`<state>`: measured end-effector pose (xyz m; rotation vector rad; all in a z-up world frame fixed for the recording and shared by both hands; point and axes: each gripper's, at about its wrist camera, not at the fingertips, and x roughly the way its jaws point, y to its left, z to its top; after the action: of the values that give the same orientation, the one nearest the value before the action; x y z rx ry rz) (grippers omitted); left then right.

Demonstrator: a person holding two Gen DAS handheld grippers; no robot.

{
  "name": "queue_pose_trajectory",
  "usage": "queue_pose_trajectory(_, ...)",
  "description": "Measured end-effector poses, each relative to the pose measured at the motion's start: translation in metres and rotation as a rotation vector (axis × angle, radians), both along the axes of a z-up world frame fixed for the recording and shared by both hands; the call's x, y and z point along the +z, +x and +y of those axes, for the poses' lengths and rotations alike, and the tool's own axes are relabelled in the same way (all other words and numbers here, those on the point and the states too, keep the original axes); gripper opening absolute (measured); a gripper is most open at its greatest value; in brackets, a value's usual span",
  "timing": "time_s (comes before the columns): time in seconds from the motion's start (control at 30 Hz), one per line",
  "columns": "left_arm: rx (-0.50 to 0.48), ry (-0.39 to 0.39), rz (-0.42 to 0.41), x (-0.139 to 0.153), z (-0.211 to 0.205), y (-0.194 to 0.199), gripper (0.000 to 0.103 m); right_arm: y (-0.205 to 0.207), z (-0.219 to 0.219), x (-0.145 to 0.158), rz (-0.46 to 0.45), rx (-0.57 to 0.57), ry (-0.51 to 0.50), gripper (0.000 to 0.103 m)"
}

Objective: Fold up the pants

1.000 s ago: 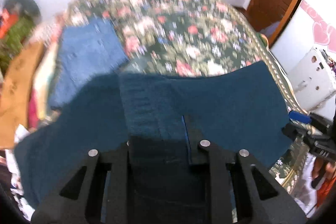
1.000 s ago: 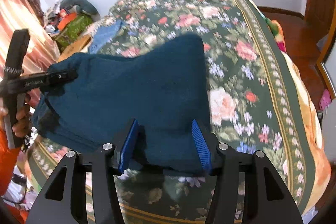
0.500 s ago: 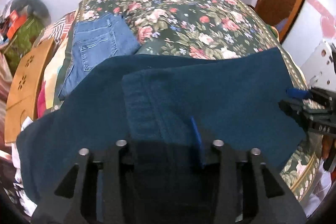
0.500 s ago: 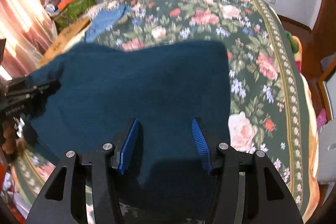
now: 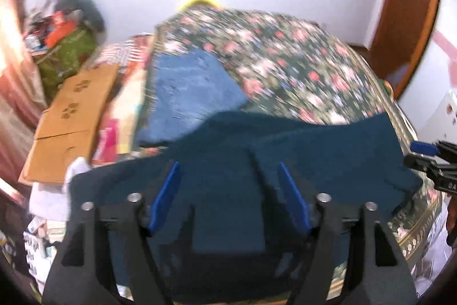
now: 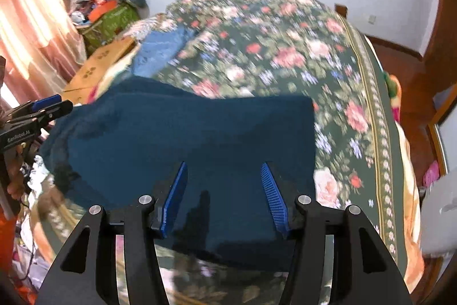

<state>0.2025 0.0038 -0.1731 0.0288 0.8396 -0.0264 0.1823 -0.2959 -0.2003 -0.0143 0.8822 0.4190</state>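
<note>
Pants (image 6: 182, 139) lie folded across the near edge of the bed (image 6: 285, 53), we hold both the left gripper (image 5: 228, 193) and right gripper (image 6: 224, 192) released above them, and judge another fold or smoothing comes next.

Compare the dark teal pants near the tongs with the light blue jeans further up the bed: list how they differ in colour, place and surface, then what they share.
Colour: the dark teal pants are deep teal; the light blue jeans are paler, faded denim.
Place: the pants lie at the near bed edge, under both open tongs; the jeans lie further back, near the bed's left side.
Surface: the pants look plain; the jeans seem to show faint seams, though blurred.
Shared: both lie flat on the floral bedspread.
</note>
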Motion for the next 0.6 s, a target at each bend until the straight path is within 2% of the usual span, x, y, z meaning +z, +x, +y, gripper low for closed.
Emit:
queue_pose_trajectory(0.03, 0.027, -0.002, -0.012, 0.005, 0.011, -0.005, 0.09, -0.002, 0.006, 0.005, -0.014, 0.012, 0.006, 0.052)
queue_pose_trajectory(0.1, 0.092, -0.008, -0.031, 0.012, 0.037, -0.017, 0.1, -0.005, 0.019, 0.014, -0.043, 0.035, 0.021, 0.058)
queue_pose_trajectory(0.2, 0.16, -0.022, -0.037, 0.014, 0.071, -0.033, 0.101, -0.008, 0.042, 0.023, -0.075, 0.079, 0.037, 0.061)
queue_pose_trajectory(0.37, 0.259, -0.054, 0.033, -0.006, 0.124, -0.054, 0.101, -0.006, 0.083, 0.022, -0.061, 0.163, 0.076, 0.061)
queue_pose_trajectory(0.5, 0.33, -0.177, 0.119, -0.036, 0.163, -0.072, 0.101, -0.006, 0.119, 0.007, -0.027, 0.23, 0.065, 0.061)
queue_pose_trajectory(0.57, 0.356, -0.277, 0.174, -0.051, 0.178, -0.081, 0.101, -0.007, 0.132, -0.003, 0.005, 0.253, 0.051, 0.061)
queue_pose_trajectory(0.6, 0.347, -0.362, 0.205, -0.062, 0.186, -0.085, 0.101, -0.007, 0.139, -0.012, 0.029, 0.263, 0.042, 0.061)
